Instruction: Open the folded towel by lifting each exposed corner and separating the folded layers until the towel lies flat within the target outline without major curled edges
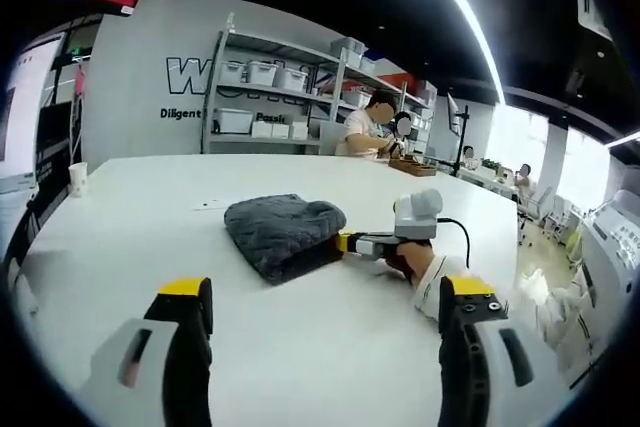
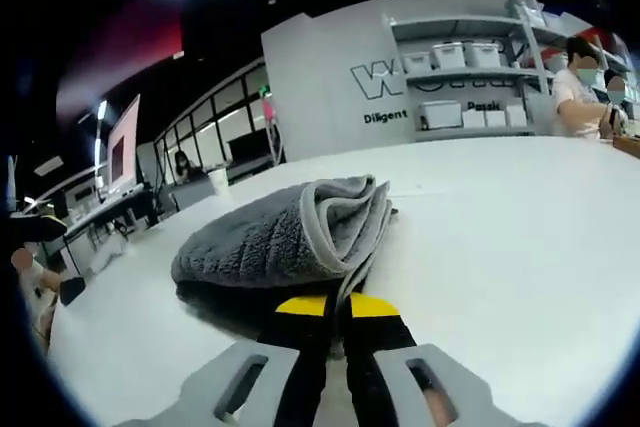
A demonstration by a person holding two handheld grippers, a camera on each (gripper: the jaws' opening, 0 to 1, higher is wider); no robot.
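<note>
Grey folded towel (image 1: 285, 235) seen lying on white table (image 1: 130, 247), mid-table, layers stacked. Right gripper (image 2: 338, 309) pressed together on towel's lower edge, thin layer pinched between yellow-tipped jaws; same gripper (image 1: 345, 243) seen at towel's side, held by hand (image 1: 418, 265). Left gripper (image 1: 325, 312) held above table, jaws spread wide, nothing between, well apart from towel. Paper cup (image 1: 77, 178) near table's far edge.

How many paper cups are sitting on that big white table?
1. A single white paper cup stands upright near the table's far edge, well beyond the folded grey towel; the right gripper view shows it too. Others may be hidden behind the towel.
</note>
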